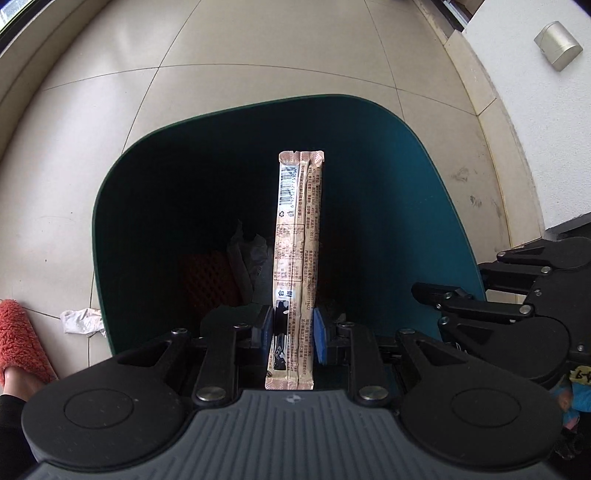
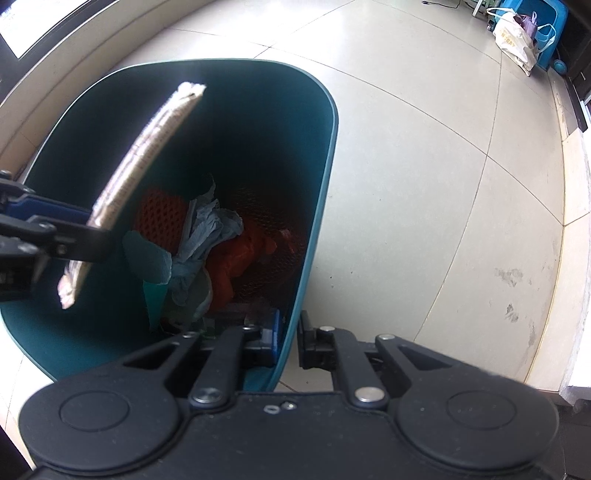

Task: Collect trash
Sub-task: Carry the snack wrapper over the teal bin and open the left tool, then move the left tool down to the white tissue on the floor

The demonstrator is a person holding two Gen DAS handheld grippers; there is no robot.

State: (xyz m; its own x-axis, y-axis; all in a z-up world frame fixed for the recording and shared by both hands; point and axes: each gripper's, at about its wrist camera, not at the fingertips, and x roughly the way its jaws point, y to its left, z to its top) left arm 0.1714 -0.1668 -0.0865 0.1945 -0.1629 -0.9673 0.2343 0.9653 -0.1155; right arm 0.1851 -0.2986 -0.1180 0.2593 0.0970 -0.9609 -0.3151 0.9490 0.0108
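Observation:
My left gripper [image 1: 293, 332] is shut on a long beige snack wrapper [image 1: 299, 229] and holds it upright over the open mouth of a teal trash bin [image 1: 436, 206]. The wrapper [image 2: 147, 147] and the left fingers [image 2: 55, 225] also show in the right wrist view. My right gripper [image 2: 290, 339] is shut on the near wall of the bin [image 2: 321, 192], one finger inside and one outside. Inside the bin lie orange netting [image 2: 159, 218], crumpled grey paper [image 2: 207, 229] and red plastic [image 2: 236, 258].
A crumpled white tissue [image 1: 83, 321] lies on the tiled floor left of the bin. A foot in a red fuzzy slipper [image 1: 20, 343] stands beside it. White bags and a blue container [image 2: 524, 33] sit far off. A white wall with a metal fitting [image 1: 557, 46] is to the right.

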